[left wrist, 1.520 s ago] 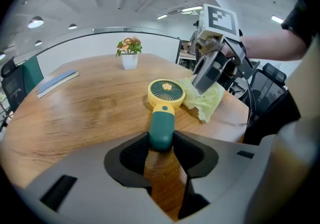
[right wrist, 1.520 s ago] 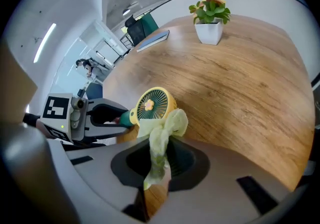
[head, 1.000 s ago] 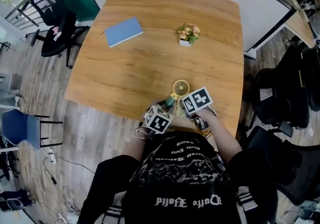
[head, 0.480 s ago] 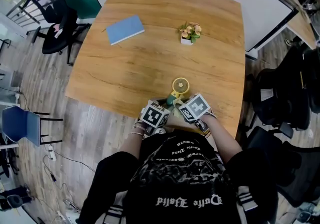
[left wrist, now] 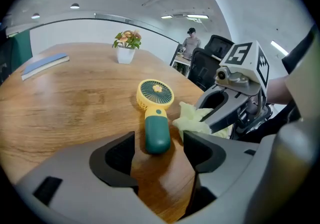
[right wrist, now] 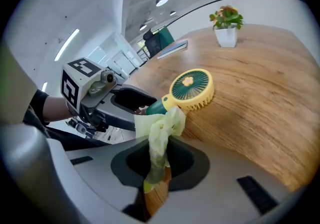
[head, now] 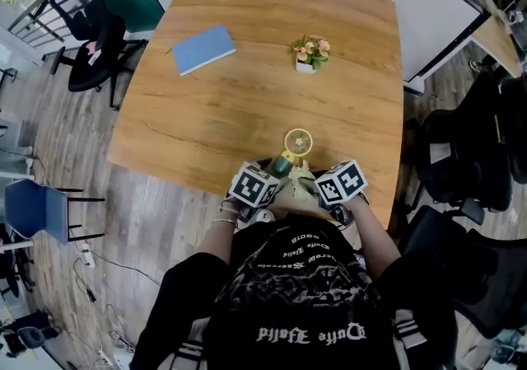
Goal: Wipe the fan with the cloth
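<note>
1. Wooden worktop (head: 247,88) with rounded corners, over grey plank floor (head: 156,220); dark office chairs (head: 95,47) around it. Far behind the far right corner, a person (left wrist: 190,43) standing.
2. Compared with half a second ago: right gripper (right wrist: 159,143) drawn a little toward the right edge, so more of the cloth (head: 301,175) uncovered between the two marker cubes. Left gripper (left wrist: 158,138) and fan (head: 297,144) almost at the same places as before.
3. Both grippers held low at the near edge, closer to the near right corner, forearms pulled in close to the body, one gripper at each side of the fan's handle.
4. Left gripper: jaws wide apart, gripping nothing; end of the green handle lying on the wood in the gap between them, not clamped.
5. Right gripper: jaws closed tight on the pale yellow-green cloth, with a crumpled bunch standing out past the tips, just beside the handle; contact not clear.
6. Fan lying flat close to the near edge, round yellow head toward the far edge, handle toward the person.
7. Blue notebook (head: 203,49) toward the far left corner; small flower pot (head: 310,53) nearer the far edge, right of the middle, well apart from the fan.
</note>
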{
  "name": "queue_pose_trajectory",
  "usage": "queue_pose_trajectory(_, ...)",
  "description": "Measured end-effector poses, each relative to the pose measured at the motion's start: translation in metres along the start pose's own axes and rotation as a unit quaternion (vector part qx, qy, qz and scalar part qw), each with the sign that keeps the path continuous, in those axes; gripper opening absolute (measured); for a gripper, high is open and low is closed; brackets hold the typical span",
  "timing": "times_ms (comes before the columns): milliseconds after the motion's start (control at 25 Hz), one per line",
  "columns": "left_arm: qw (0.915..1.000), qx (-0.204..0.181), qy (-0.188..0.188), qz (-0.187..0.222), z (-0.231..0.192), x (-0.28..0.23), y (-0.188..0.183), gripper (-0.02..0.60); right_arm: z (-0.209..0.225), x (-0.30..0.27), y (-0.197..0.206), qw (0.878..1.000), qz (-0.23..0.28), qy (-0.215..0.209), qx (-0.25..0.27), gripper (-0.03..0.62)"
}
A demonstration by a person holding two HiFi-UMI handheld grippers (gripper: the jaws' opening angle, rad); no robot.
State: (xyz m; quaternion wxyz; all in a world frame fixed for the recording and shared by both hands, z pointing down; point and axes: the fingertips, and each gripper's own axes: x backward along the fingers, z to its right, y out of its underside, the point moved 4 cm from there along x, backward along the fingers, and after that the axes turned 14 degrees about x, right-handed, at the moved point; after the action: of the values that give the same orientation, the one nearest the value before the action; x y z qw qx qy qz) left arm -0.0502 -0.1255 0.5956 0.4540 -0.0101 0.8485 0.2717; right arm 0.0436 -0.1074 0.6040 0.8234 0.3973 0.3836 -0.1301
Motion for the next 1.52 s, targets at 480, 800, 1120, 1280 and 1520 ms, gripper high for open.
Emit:
queue_pose_trajectory(480, 0.9898, 0.019, -0.138, -0.03, -0.004, -0.038, -0.046, 0.289, 0.013, 0.027, 0.018, 0.983, 0.137, 0.028, -0.12, 0.06)
queue_pose_trajectory(800, 0.9827, 0.176, -0.056, 0.017, -0.016, -0.027, -0.049, 0.201, 0.014, 0.045, -0.007, 0.965, 0.231, 0.01, -0.127, 0.061)
queue_pose_trajectory(1120, 0.9041, 0.369, 0.135, 0.167, -0.004, 0.006, -0.075, 0.199, -0.008, 0.07, -0.061, 0.928, 0.349, -0.064, -0.11, 0.061)
queue_pose_trajectory(1280, 0.8894, 0.363, 0.17, 0.22, 0.01, 0.025, -0.096, 0.199, -0.02, 0.055, -0.076, 0.956, 0.285, -0.058, -0.047, 0.06)
queue_pose_trajectory(1520, 0.8709, 0.35, 0.232, 0.255, 0.027, 0.048, -0.109, 0.199, -0.027, 0.044, -0.068, 0.969, 0.241, -0.047, -0.035, 0.06)
